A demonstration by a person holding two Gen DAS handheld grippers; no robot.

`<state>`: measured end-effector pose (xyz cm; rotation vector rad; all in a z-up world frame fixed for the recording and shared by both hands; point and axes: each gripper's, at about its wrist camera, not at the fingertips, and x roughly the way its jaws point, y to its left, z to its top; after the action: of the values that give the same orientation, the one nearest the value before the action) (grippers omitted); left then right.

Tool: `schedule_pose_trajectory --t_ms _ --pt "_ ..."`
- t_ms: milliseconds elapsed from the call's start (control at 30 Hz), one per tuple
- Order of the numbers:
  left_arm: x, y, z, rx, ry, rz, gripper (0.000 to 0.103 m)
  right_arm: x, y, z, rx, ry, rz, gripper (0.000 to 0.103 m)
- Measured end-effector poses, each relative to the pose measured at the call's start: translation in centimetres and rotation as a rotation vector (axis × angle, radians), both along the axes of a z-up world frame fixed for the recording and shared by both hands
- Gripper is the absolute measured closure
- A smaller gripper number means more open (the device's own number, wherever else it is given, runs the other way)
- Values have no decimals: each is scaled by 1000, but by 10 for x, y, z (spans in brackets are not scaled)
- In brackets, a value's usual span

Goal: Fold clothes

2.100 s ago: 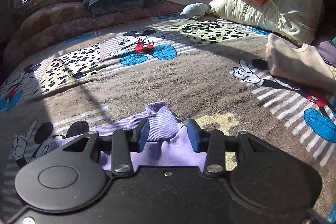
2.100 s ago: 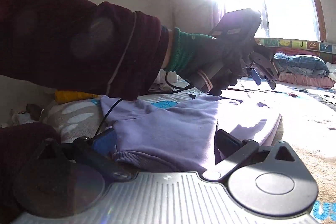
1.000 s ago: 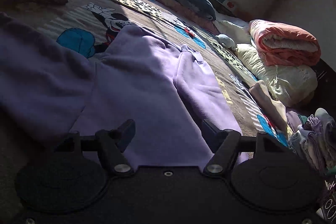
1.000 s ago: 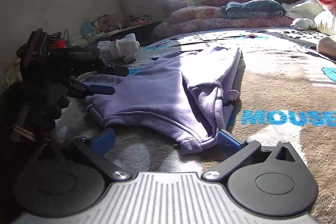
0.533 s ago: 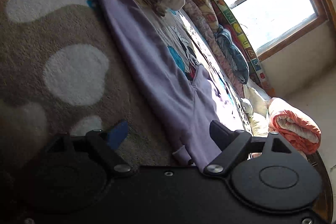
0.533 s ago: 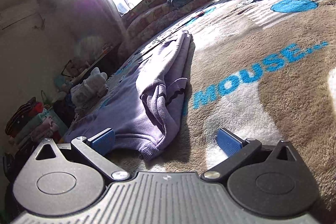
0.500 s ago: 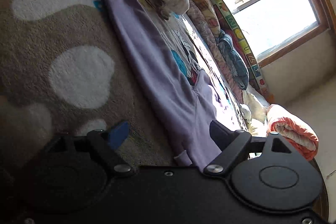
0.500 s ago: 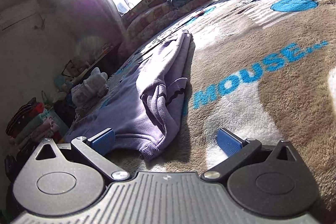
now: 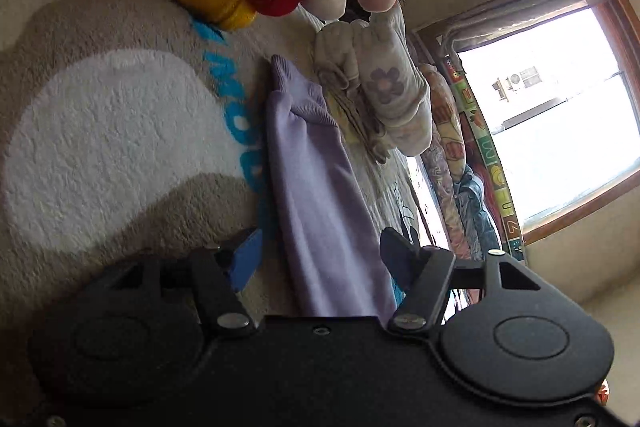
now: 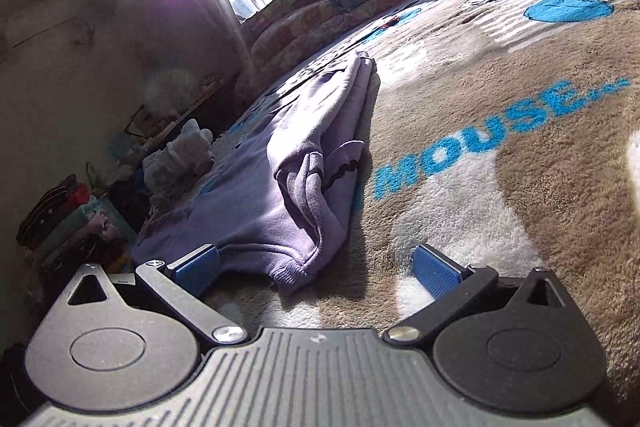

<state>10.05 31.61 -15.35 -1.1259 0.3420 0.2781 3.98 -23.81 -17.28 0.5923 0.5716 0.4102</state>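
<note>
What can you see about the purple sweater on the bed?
The purple sweater is soft, fleecy lilac cloth with ribbed cuffs and hem. It lies on the fuzzy blanket, partly folded and bunched, one sleeve stretched long. Both grippers, left and right, are open around its edges, neither pinching it. A cream bundle sits beside the cuff.

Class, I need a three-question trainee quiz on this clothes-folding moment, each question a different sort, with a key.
1. True or false: the right hand-held gripper is shut on the purple garment.
2. Which word is printed in blue on the blanket? A) MOUSE B) HOUSE C) MOON
3. Fill in: the fingers of the left hand-held gripper straddle the garment's ____.

Key: 1 false, it is open; 2 A; 3 sleeve.
</note>
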Motion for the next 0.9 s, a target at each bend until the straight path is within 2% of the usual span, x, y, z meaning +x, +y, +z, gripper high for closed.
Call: schedule_pose_trajectory --t_ms 67,167,300,400,467,500,567,733,800,900 --pt "9 8 -3 15 2 -1 54 1 2 1 -9 1 2 0" --pt "12 10 -5 37 -3 4 61 2 3 -1 -20 -1 6 0" --pt "18 7 -4 69 1 14 62 3 5 -1 -37 2 13 0" --pt "25 3 0 99 4 2 69 4 6 0 -41 8 15 0" --pt "28 -2 5 133 1 -11 88 5 5 1 -38 14 15 0" --pt "29 -6 10 158 -3 -18 90 5 5 1 -35 18 14 0" --pt "32 -18 23 236 -18 -38 91 6 4 2 -28 27 13 0" --pt "47 -62 49 447 -64 -161 92 7 4 10 -20 49 -4 1" --pt "54 -88 58 571 -67 -226 92 5 6 17 -7 34 -4 6" --pt "63 -129 64 748 -93 -353 92 5 15 32 -1 -10 32 7"
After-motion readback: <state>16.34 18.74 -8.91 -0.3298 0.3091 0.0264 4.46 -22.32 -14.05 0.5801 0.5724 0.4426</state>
